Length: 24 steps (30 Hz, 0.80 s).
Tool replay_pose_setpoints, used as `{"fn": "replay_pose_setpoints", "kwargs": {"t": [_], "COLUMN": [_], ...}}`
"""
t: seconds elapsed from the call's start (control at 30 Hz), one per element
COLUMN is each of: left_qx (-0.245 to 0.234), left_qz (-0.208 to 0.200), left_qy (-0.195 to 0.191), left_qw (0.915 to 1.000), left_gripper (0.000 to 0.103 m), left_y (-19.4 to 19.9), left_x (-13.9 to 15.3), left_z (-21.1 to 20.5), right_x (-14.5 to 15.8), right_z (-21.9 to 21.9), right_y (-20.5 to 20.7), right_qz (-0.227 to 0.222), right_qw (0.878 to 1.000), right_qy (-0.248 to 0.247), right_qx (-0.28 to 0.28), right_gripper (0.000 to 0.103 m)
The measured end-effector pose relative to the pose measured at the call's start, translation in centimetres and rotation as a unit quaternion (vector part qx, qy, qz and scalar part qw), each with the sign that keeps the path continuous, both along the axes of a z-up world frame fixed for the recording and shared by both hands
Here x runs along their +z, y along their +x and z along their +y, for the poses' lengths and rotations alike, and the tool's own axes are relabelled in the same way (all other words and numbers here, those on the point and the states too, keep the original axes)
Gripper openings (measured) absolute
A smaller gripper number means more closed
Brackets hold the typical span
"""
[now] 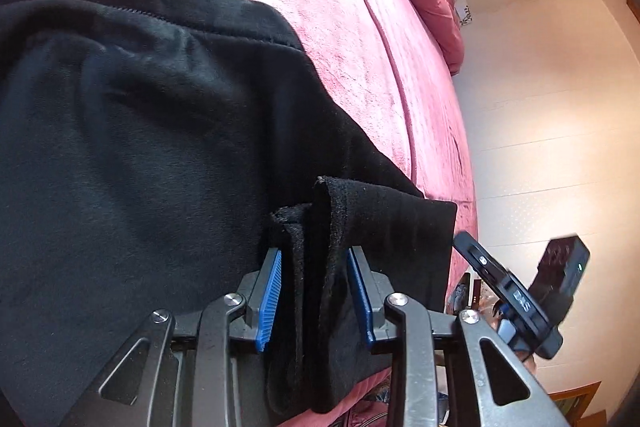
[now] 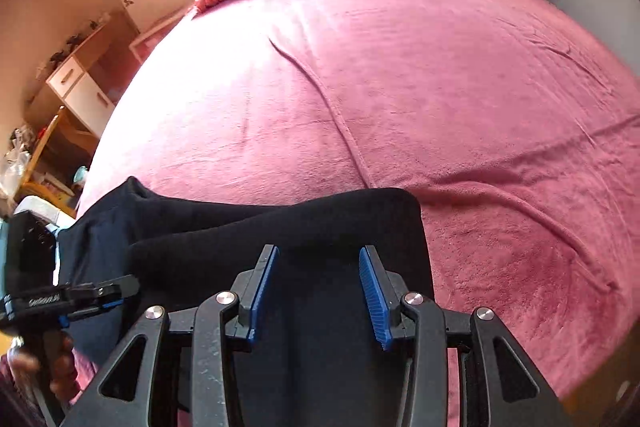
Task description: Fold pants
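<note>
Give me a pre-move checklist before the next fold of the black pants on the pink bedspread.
1. Black fleece pants lying on the pink plush bedspread: ok.
2. Folded cuff edge between the left gripper pads: ok.
3. Left pads pressing the cuff: not ok, gaps show.
4. Right gripper open over the pants: ok.
5. Bedspread smooth: not ok, creased.
6. Pant legs aligned: cannot tell.

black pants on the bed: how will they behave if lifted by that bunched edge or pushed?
Likely floppy: the black pants drape in soft folds over the pink bedspread, so they should sag from one hold. The thick, fuzzy bunched edge between the left gripper fingers probably won't slip much. Pushed, they would likely bunch up on the plush cover rather than slide.
</note>
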<state>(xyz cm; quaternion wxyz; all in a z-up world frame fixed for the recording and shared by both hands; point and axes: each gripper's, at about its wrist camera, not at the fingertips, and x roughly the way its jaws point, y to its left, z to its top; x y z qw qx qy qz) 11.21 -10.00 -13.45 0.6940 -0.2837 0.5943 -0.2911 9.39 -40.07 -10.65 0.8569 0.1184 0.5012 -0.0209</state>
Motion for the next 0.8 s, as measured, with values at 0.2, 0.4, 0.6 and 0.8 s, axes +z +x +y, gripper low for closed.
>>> {"fn": "replay_pose_setpoints", "kwargs": {"t": [0.2,0.4,0.6,0.8], "left_qx": [-0.038,-0.049,-0.029,0.018], "left_qz": [-0.097,-0.134,-0.144,-0.152], "left_qy": [0.075,0.155,0.169,0.2], "left_qw": [0.9918,0.9776,0.9747,0.9679], "left_gripper": [0.011,0.017,0.025,0.026], "left_y": [-0.8,-1.6,-3.0,-5.6], "left_x": [0.8,0.7,3.2,2.9], "left_z": [-1.4,-3.9,-3.2,-0.3], "right_x": [-3.9,-3.0,-1.3,0.1], "right_z": [-0.9,0.2,1.0,5.9], "right_y": [-0.1,-0.7,-2.3,-5.5], "right_qz": [0.02,0.011,-0.023,-0.04], "right_qw": [1.0,1.0,1.0,0.995], "right_qy": [0.013,-0.015,-0.01,0.026], "right_qx": [-0.01,0.001,0.003,0.087], "right_gripper": [0.043,0.045,0.054,0.054]}}
